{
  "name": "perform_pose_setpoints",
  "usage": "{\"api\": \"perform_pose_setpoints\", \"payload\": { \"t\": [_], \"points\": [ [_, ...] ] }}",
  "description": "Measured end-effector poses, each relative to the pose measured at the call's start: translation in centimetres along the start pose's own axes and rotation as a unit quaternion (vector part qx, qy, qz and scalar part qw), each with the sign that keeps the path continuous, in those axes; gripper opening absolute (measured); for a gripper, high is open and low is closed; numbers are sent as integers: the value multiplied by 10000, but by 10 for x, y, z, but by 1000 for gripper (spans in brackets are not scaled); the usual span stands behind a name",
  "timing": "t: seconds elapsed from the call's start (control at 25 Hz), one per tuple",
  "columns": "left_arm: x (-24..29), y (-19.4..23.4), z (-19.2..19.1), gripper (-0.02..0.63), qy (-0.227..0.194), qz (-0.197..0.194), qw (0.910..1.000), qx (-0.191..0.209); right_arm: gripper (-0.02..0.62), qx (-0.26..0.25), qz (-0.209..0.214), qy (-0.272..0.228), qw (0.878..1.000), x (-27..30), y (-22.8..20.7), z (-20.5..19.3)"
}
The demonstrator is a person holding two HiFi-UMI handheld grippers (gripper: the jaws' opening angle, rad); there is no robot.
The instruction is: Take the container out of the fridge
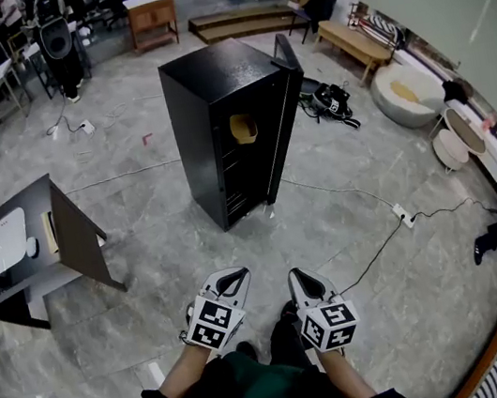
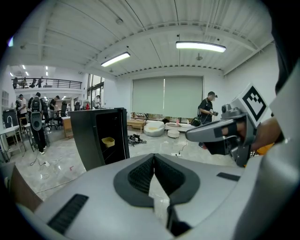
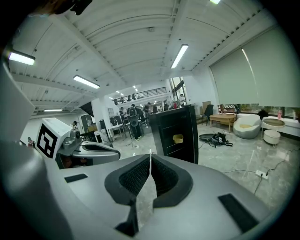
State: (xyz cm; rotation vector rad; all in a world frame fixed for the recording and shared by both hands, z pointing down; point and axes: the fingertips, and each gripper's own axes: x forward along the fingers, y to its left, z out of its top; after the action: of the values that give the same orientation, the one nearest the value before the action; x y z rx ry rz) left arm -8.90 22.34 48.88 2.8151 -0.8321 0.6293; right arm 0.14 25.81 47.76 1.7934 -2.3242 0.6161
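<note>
A tall black fridge [image 1: 232,129] stands on the floor ahead with its door swung open to the right. On a shelf inside rests a small yellow container [image 1: 244,128], also seen as the yellow container [image 2: 108,141] and the yellow container [image 3: 177,138]. My left gripper [image 1: 234,279] and right gripper [image 1: 299,278] are held low in front of me, well short of the fridge. Both have their jaws closed together with nothing between them.
A dark desk [image 1: 23,244] with a white device stands at the left. Cables [image 1: 380,241] and a power strip trail across the marble floor right of the fridge. Bags [image 1: 331,99], a bench and round cushions lie at the back right. People stand far off.
</note>
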Motion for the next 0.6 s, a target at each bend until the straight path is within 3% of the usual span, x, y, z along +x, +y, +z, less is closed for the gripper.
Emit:
{"api": "perform_pose_setpoints", "payload": {
  "t": [0.6],
  "points": [
    [-6, 8, -2, 14, 17, 18, 10000, -38, 35, 64, -24, 10, 10000, 5, 5, -1]
  ]
}}
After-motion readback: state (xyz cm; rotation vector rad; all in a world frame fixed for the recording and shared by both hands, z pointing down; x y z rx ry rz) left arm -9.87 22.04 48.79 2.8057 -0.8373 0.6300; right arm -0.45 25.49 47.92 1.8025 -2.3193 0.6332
